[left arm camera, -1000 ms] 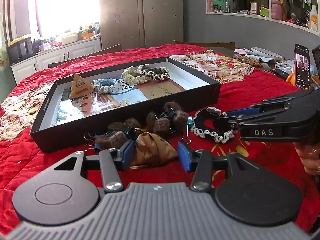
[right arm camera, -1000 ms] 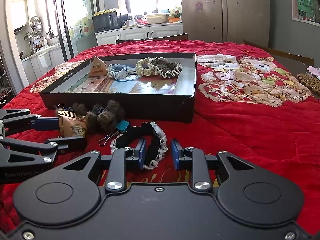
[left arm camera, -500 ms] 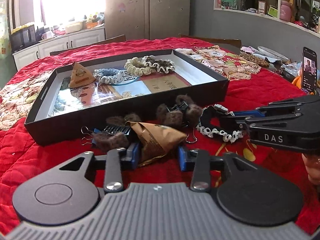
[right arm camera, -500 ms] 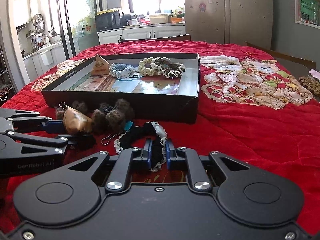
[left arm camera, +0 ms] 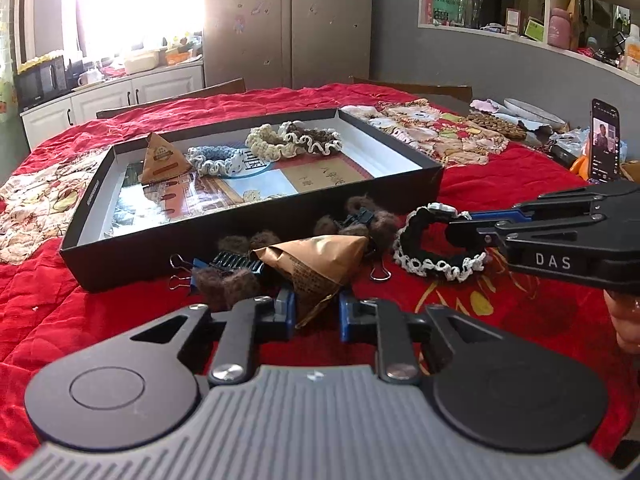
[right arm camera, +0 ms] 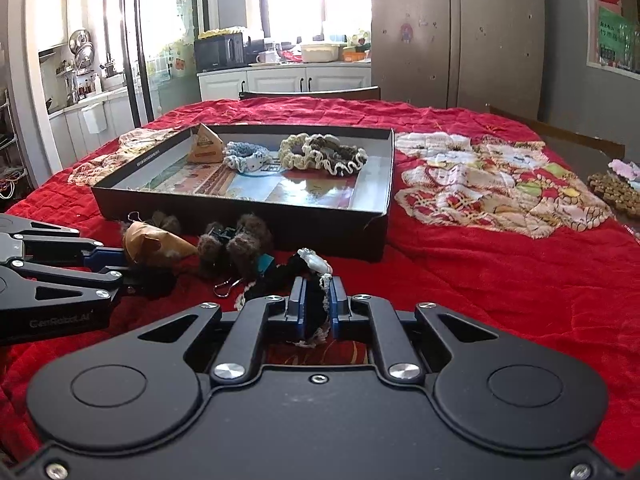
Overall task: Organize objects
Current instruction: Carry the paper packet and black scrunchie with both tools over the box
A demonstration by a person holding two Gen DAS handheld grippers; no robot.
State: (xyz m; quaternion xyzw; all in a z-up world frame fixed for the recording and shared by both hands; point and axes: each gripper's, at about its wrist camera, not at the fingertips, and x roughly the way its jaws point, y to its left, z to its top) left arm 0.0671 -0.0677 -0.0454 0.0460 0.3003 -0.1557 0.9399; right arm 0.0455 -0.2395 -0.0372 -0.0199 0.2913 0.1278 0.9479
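Our left gripper (left arm camera: 314, 312) tilts down toward the surface (left arm camera: 520, 312), its jaws having just been closing, and they now pinch the near corner of a brown paper pyramid packet (left arm camera: 316, 260) that lies in front of the black tray (left arm camera: 256, 216). Our right gripper (right arm camera: 316, 312) slants down the same way, reaching in from the right side of the left view (left arm camera: 468, 228), and its blue pads (right arm camera: 298, 308) are clamped on the black scrunchie with white lace trim (right arm camera: 308, 276). That scrunchie lies on the red cloth just right of the packet, near fuzzy brown hair clips (left arm camera: 362, 220) and binder clips (left arm camera: 380, 272). Inside the tray sit another paper pyramid (left arm camera: 164, 160), a blue-grey scrunchie (left arm camera: 216, 160), a cream scrunchie (left arm camera: 266, 146) and a brown one (left arm camera: 316, 142). A bit of our hand (left arm camera: 624, 320) shows at the right edge.
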